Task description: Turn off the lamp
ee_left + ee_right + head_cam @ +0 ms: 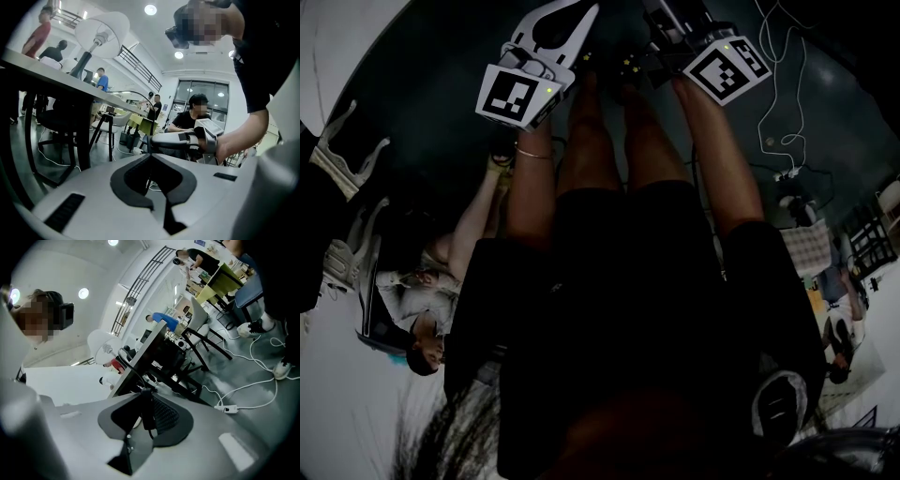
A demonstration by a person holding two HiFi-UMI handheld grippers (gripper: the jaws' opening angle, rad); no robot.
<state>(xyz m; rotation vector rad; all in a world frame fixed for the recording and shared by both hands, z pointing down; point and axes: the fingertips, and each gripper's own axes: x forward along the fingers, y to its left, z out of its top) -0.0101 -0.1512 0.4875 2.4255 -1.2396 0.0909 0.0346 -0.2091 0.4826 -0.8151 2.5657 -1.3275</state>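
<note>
Left gripper (150,158) pinches shut on the thin cord (149,181), apparently to steady it, while the right gripper (146,397) clamps the black in-line switch (146,414) (likely to press it); the lamp (101,29) stands well apart on the table (56,77) above both.

Head view: looks steeply down over legs (609,131) to floor (441,84), close. Left gripper view: sits low, faces up past table (56,77) edge at lamp (101,29). Right gripper view: rolled, faces same table and lamp, lamp small.
</note>
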